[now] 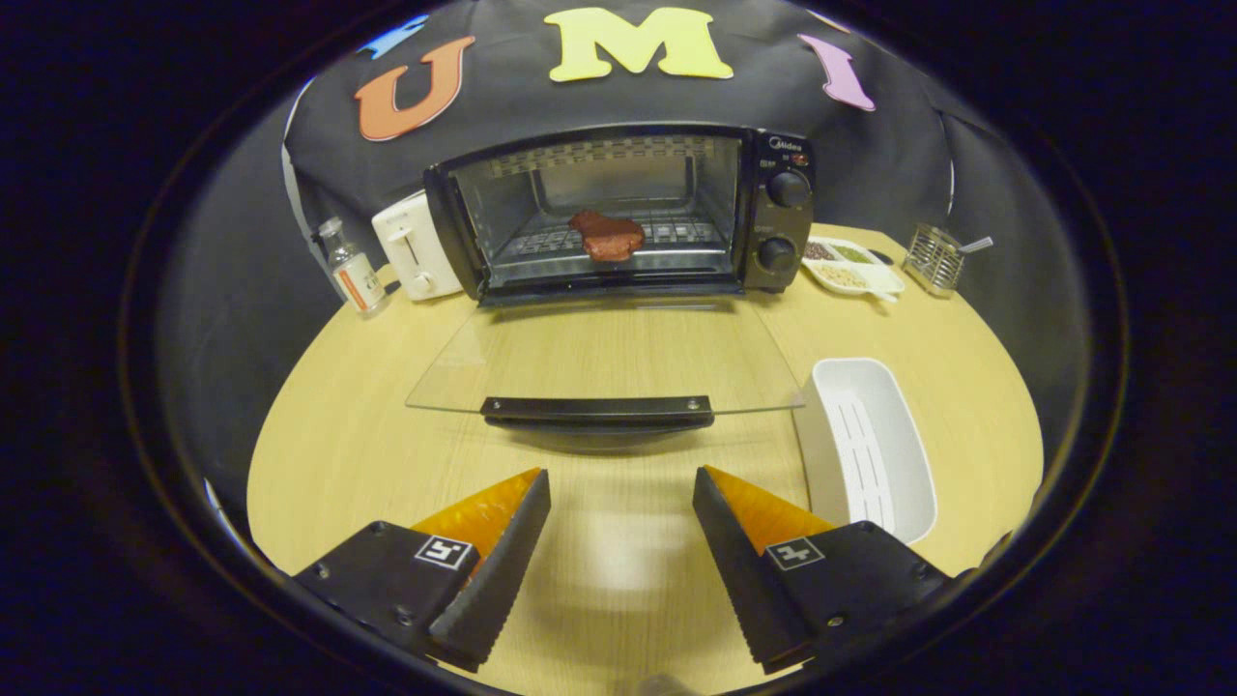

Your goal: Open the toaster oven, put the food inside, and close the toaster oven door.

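Now at the last step, by the look of it: food (607,236) already inside the toaster oven (618,211), lying on the wire rack near the middle of the cavity, and the glass door (604,358) folded down flat over the wooden table (367,425), not yet closed. Gripper (621,503) empty, fingers spread wide apart, nothing between them but bare table. Door handle (597,412) at 12 o'clock from the fingertips, just ahead of them, a dark bar along the near edge of the glass. Food further on at 12 o'clock, well beyond the handle, deep in the oven. White tray (875,445) at about 2 o'clock, just beside the right finger and close to the door's right corner. Probably next: going under or onto the handle and lifting the door up and forward in an arc until shut against the oven front. Needs a centred approach on the bar, and some care near the white tray during the swing. Further back, a white toaster (416,246) and a small bottle (352,268) at 10 o'clock, a divided dish (855,266) and a wire holder (935,257) at 2 o'clock, all well apart from the gripper.
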Demonstrator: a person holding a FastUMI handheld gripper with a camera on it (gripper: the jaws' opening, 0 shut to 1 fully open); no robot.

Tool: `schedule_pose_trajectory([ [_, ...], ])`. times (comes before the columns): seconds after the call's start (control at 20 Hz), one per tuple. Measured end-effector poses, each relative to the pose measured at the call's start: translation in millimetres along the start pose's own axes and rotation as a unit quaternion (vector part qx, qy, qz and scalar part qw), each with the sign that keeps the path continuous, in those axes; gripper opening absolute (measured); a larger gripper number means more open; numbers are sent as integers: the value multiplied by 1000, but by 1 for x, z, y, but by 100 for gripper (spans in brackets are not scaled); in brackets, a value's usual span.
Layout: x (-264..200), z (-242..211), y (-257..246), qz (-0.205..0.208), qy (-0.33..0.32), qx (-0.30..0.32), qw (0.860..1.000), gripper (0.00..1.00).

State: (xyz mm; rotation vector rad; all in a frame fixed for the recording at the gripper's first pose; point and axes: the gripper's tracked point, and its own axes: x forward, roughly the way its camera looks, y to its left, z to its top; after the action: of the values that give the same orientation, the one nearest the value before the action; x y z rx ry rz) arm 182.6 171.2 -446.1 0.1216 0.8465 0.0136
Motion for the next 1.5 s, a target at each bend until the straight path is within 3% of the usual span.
schedule_pose_trajectory([
  [0.55, 35, 7, -1, -11, 18, -20, 1000, 95],
  [0.9, 25, 20, 4, -8, 12, -19, 1000, 95],
  [1.5, -12, 135, 7, -6, -71, -9, 997, 95],
])
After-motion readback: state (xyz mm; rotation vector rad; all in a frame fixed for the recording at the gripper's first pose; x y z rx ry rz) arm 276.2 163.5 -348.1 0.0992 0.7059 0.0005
